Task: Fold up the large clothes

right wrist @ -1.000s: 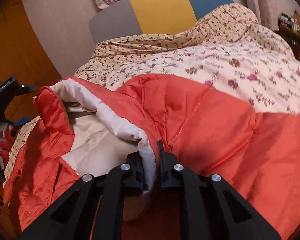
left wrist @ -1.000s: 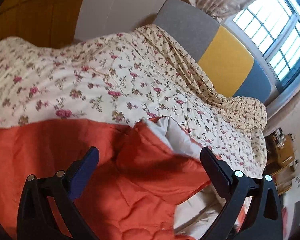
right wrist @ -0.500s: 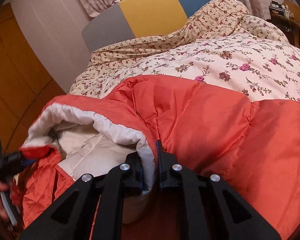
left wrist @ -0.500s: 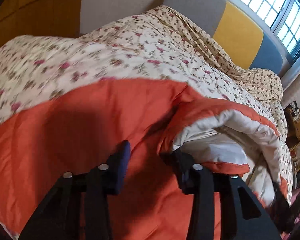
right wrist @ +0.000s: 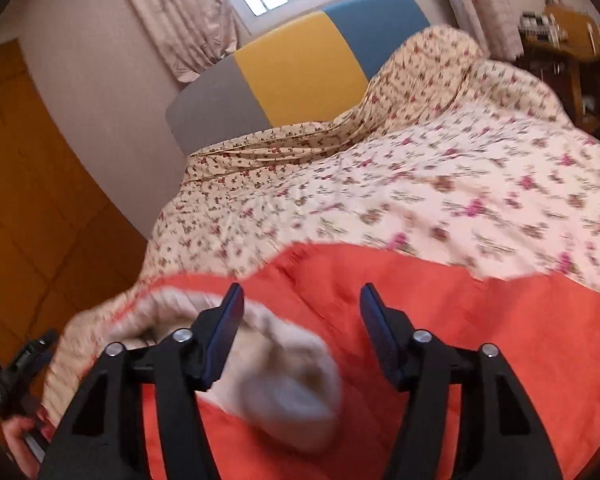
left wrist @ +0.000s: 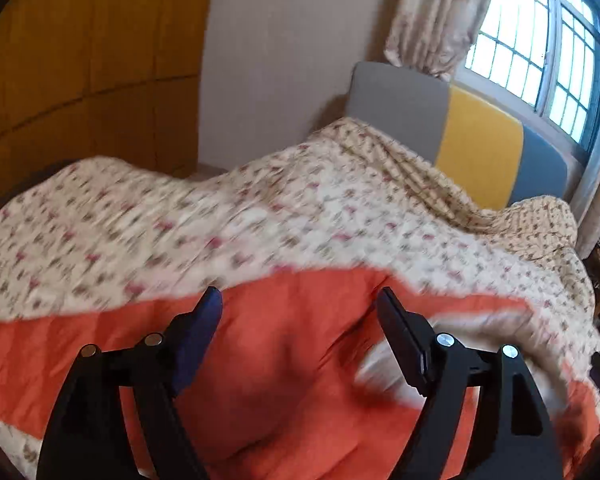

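right wrist view is showing the right gripper (right wrist: pixel 300 316) just opening, nothing between its jaws, above the orange coat (right wrist: pixel 500 340) lying on the flowered quilt (right wrist: pixel 440 184). the left gripper (left wrist: pixel 298 322) is likewise just opening wide and empty. the puffy coat is probably springing back, so the fold risks undoing itself.

No legible text or labels

Floral quilt (left wrist: pixel 260 216) covers bed. Headboard (right wrist: pixel 300 76) at quilt's far end: 3 panels, grey, yellow, blue. Window (left wrist: pixel 540 44) above headboard, barred, bright. Curtain (left wrist: pixel 432 16) hangs beside window, over headboard's grey end. Wood panels (left wrist: pixel 80 60) left of quilt. Cluttered shelf (right wrist: pixel 556 36) right of headboard, blurred.
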`<state>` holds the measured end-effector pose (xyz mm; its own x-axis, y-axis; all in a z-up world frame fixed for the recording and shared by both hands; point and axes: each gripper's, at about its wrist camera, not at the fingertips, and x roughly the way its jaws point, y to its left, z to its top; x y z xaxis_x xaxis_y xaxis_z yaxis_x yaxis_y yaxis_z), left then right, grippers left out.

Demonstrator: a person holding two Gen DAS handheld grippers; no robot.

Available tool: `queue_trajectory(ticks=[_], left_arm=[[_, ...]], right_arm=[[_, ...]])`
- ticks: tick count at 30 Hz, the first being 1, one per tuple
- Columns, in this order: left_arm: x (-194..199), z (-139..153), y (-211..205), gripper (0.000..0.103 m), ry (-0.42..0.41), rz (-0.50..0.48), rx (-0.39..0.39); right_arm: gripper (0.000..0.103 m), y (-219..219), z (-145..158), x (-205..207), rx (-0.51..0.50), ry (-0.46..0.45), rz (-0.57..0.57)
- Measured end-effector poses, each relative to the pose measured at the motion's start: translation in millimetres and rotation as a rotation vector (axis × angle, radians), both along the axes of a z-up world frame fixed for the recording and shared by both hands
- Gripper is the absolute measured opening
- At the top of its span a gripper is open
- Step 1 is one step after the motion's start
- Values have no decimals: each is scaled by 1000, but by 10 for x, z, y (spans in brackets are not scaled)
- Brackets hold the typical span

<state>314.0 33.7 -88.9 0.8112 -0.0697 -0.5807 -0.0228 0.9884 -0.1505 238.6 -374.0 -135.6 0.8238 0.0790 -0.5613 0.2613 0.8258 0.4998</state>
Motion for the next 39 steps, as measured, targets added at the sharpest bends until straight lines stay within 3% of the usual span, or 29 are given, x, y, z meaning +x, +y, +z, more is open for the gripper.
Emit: queue_trajectory(ticks=[5, 7, 9, 13, 14, 16, 20, 27, 31, 34, 36, 39], left_arm=[[503, 93, -865, 81, 5, -188, 87], [677, -17, -1162, 81, 15, -245, 145], [807, -275, -1316, 81, 87, -270, 205], [635, -657, -1234, 74, 164, -362, 189], [503, -756, -1188, 74, 157, -387, 199], [322, -885, -1182, 74, 132, -411, 259], [300, -979, -1222, 74, 118, -416, 287], [435, -1124, -1283, 79, 150, -410, 322], [282, -1027, -1276, 81, 125, -416, 341], [-3, -894, -1220, 99, 87, -443, 353], [-208, -830, -1115, 99, 54, -431, 339], [-397, -814, -901, 99, 70, -364, 286]], right_arm=[[54, 242, -48, 681, -55, 85, 16], [52, 329, -216, 799, -5, 119, 65], [51, 434, -338, 755, 21, 129, 125], [52, 783, -449, 386, -157, 124, 272], [52, 864, -485, 275, -227, 120, 293], [52, 928, -530, 226, -266, 123, 301], [51, 988, -664, 511, -336, 225, 253], [53, 966, -794, 753, -388, 217, 230], [56, 817, -627, 552, -281, 167, 231], [61, 758, -412, 173, -234, 104, 195], [61, 737, -353, 9, -225, 108, 169], [59, 701, -416, -112, -225, 150, 134]])
